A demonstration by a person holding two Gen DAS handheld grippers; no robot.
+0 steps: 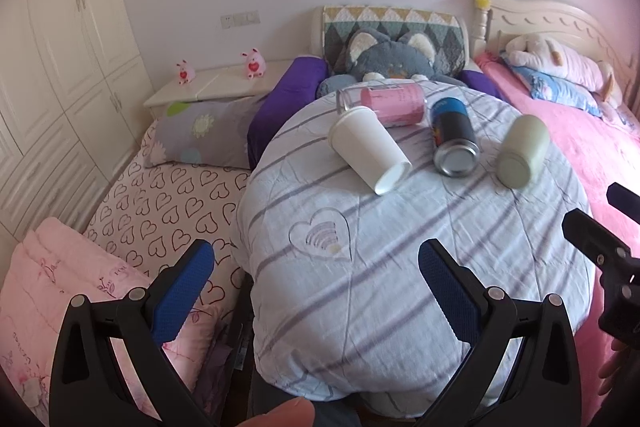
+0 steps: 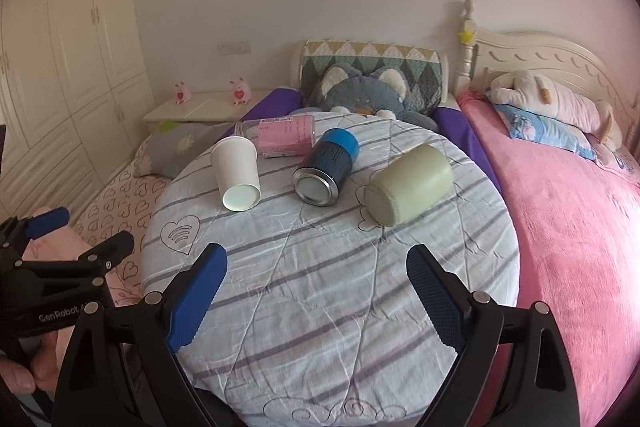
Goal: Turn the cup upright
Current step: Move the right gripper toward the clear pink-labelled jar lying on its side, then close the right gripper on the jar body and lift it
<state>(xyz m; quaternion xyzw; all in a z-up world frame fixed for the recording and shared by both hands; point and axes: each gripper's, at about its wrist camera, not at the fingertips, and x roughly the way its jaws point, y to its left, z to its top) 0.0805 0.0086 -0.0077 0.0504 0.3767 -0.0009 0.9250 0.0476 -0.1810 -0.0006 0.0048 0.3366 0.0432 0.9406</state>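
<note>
On the striped worktop (image 2: 320, 287) at twelve o'clock, the white cup (image 2: 237, 173) lies untouched; I hold both grippers' jaws apart, nothing flipped.

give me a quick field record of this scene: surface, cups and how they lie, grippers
surface: round striped cloth-covered table
white paper cup: on its side, base toward camera
pink-labelled glass: on its side, behind the white cup
blue-black can: on its side
pale green cup: on its side
left gripper: open, empty, short of the cups
right gripper: open, empty, short of the cups
upright cups: none
</note>
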